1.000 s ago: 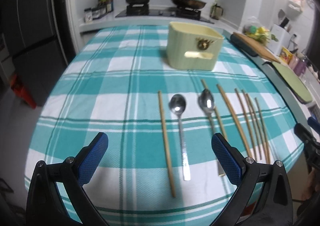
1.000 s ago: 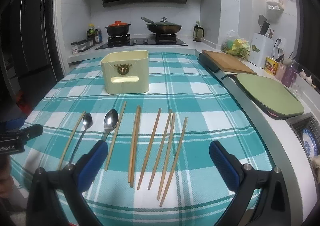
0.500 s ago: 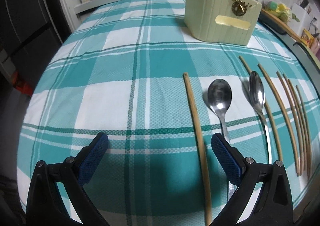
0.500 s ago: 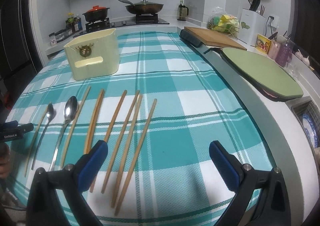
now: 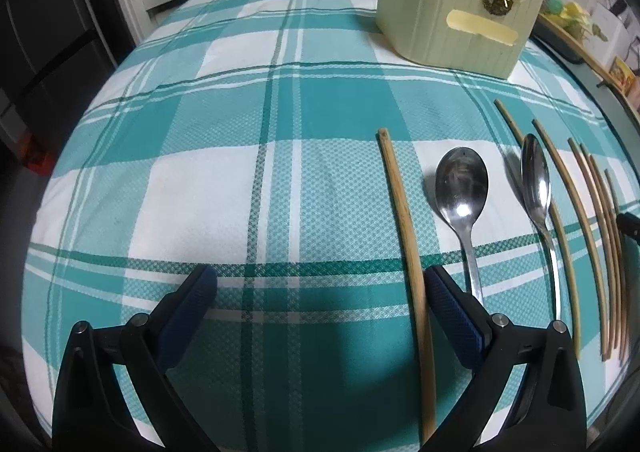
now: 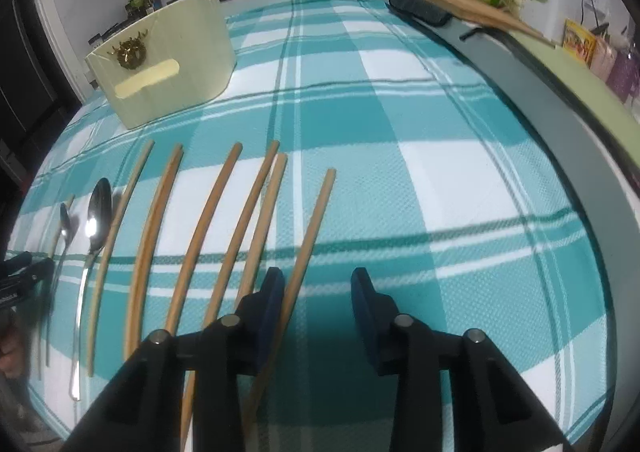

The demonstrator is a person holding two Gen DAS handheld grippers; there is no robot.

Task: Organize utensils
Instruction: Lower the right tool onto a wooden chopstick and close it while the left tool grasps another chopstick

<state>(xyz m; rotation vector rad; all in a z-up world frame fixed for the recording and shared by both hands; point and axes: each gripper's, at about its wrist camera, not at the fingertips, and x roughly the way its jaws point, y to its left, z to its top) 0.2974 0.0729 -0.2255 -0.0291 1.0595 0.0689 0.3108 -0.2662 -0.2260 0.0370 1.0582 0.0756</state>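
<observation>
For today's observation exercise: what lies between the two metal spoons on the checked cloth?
Nothing but bare checked cloth. In the left wrist view the rounder spoon and the narrower spoon lie side by side, apart, with only cloth and shadow between them.

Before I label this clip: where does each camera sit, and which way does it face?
Left wrist: on the left gripper, angled down at the leftmost chopstick and two spoons; its open blue fingers show.
Right wrist: on the right gripper, angled down at the rightmost chopstick, jaws closing around it.
Shared: utensil row, cream holder, checked cloth.
</observation>
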